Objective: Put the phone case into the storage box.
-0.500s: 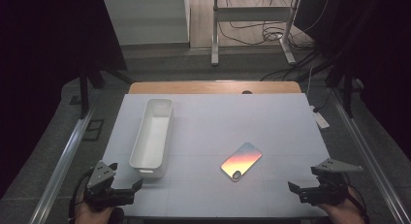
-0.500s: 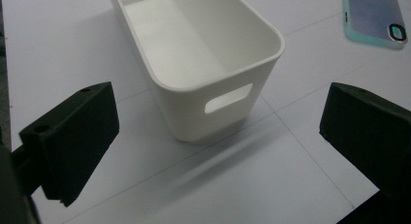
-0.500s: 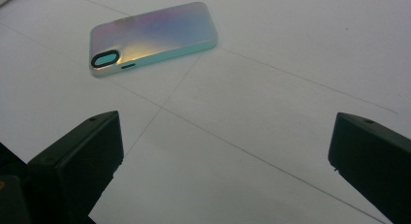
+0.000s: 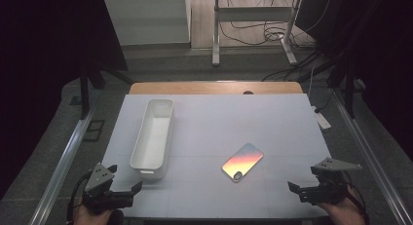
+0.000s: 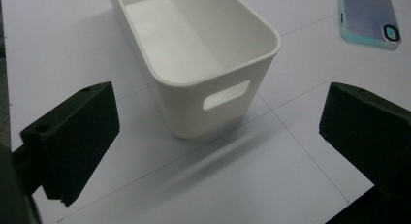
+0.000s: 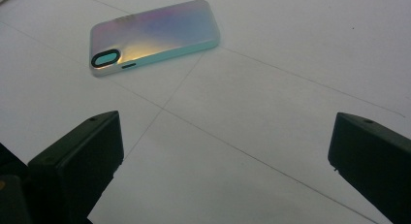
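Bare table (image 4: 272,122) around phone case (image 4: 242,161); bin (image 4: 153,137) flanks left.

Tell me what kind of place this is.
Probably a lab recording bench, not a home: a plain white table fenced by metal rails, loose cables on the floor behind, and just a white bin and phone case staged.

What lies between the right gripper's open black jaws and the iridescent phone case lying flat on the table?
Nothing: in the right gripper view, only bare white table with thin seam lines separates the right gripper from the iridescent phone case.
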`<state>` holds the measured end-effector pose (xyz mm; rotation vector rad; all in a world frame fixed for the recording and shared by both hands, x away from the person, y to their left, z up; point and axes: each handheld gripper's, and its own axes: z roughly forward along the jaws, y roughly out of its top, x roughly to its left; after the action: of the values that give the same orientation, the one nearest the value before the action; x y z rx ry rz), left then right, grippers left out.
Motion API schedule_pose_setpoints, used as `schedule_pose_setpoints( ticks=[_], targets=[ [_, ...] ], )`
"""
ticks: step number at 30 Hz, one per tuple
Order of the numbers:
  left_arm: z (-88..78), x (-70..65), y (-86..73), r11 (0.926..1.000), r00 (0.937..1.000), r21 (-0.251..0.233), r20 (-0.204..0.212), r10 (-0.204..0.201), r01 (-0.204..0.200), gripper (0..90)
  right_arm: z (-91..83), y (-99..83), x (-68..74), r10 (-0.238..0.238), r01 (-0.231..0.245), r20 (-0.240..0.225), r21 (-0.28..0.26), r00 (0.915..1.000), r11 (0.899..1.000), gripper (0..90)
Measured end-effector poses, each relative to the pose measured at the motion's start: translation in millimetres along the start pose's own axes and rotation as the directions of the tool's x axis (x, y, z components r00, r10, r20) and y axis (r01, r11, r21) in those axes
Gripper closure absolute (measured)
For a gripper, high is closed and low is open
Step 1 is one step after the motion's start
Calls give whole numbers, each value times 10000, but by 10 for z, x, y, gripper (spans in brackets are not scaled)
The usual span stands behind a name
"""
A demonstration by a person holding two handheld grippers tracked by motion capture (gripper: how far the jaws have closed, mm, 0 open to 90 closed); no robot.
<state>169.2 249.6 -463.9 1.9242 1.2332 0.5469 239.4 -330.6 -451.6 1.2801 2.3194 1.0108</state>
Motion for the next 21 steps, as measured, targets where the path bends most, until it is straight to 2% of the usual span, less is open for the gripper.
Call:
schedule_pose_setpoints(
  ticks=[12,21],
  targets=[
    [13,-8,12,10000,10000,40,-10,64,-64,14,6,0,-9,3,-3,30,24,10000,10000,0],
    [6,-8,9,10000,10000,36,-29,54,-53,14,51,32,1,-245,250,-176,278,9995,9993,0]
  ],
)
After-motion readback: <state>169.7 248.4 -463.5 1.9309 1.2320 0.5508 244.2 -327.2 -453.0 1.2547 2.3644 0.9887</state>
